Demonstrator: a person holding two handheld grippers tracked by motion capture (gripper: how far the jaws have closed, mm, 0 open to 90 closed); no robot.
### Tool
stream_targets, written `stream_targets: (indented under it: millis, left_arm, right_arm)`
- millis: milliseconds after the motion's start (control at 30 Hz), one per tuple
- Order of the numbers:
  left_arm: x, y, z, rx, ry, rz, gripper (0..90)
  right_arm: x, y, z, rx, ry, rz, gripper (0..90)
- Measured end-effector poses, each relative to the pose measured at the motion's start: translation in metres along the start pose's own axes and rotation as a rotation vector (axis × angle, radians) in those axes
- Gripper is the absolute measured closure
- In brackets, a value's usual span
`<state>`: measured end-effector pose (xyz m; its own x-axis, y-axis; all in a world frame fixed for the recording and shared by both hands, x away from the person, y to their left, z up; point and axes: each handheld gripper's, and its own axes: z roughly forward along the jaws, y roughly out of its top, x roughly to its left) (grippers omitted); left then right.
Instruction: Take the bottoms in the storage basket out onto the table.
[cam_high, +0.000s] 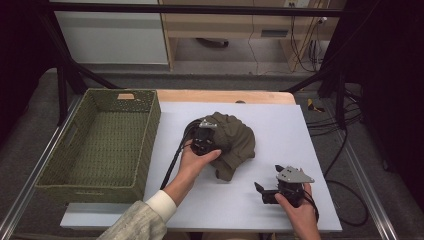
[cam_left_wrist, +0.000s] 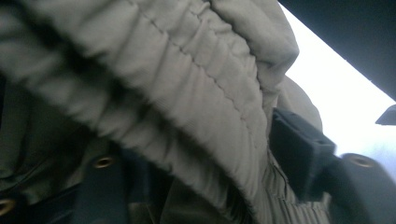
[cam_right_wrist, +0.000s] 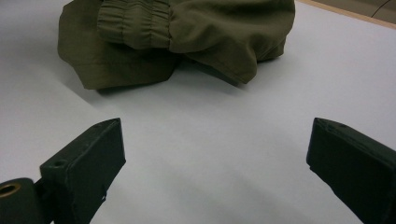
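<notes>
A crumpled olive garment lies in the middle of the white sheet. My left gripper is pushed into its left side, held by a hand in a cream sleeve. In the left gripper view the gathered elastic band of the garment fills the gap between the two jaws, which stand well apart, so my left gripper is open around the cloth. My right gripper rests near the front right of the sheet, open and holding nothing. It faces the garment with bare sheet ahead of my right gripper.
A green woven basket with nothing inside stands at the sheet's left edge. The wooden table edge shows behind the sheet. Black frame legs and cables run along the floor at the right.
</notes>
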<state>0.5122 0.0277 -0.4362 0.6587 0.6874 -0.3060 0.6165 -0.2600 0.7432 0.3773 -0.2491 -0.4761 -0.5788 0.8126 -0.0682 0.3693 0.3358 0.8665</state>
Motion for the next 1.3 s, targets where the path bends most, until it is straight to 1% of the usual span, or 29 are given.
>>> stream_targets:
  millis: [233,367,467,533,567,700,767,833,900,967,1033,1100,1233,1300]
  left_arm:
    - [-0.006,0.002,-0.006,-0.009,0.008,0.013,19.7]
    - [-0.008,0.003,-0.009,0.004,-0.005,0.017,10.9]
    - [-0.01,0.004,-0.014,0.007,-0.022,0.015,7.2]
    - [-0.012,0.005,-0.018,0.009,-0.033,0.008,6.8]
    - [-0.013,0.006,-0.02,0.011,-0.034,0.017,6.2]
    - [-0.019,0.007,-0.028,0.018,-0.026,0.034,6.0]
    - [-0.021,0.007,-0.032,0.013,-0.024,0.037,6.1]
    - [-0.022,0.008,-0.036,0.007,-0.015,0.056,6.6]
    - [-0.022,0.008,-0.039,0.008,-0.005,0.065,6.8]
    - [-0.022,0.008,-0.042,0.002,-0.006,0.057,6.8]
    - [-0.022,0.009,-0.045,0.002,0.002,0.066,6.8]
    - [-0.023,0.011,-0.05,0.003,0.027,0.091,6.8]
    - [-0.026,0.014,-0.058,-0.002,0.03,0.096,6.8]
    - [-0.029,0.016,-0.063,-0.02,0.066,0.112,7.1]
  right_arm:
    - [0.0,0.0,0.001,0.002,0.002,-0.003,4.7]
    - [0.0,0.0,0.001,0.002,0.002,-0.003,4.7]
    - [0.0,0.001,0.001,0.0,0.003,-0.001,4.7]
    - [0.0,0.001,0.001,0.0,0.003,0.001,4.7]
    - [0.0,0.001,0.002,0.0,0.004,0.0,4.7]
    - [0.001,0.001,0.002,0.002,0.007,-0.002,4.7]
    - [0.001,0.001,0.002,0.001,0.006,0.0,4.7]
    - [0.001,0.001,0.002,0.002,0.005,-0.003,4.7]
    - [0.001,0.001,0.002,0.001,0.005,-0.005,4.7]
    - [0.001,0.002,0.002,0.002,0.006,-0.005,4.7]
    - [0.002,0.002,0.003,0.006,0.009,-0.007,4.7]
    - [0.002,0.002,0.002,0.005,0.009,-0.007,4.7]
    - [0.001,0.001,0.001,0.002,0.004,-0.004,4.7]
    - [0.0,0.001,0.0,0.001,0.004,-0.001,4.7]
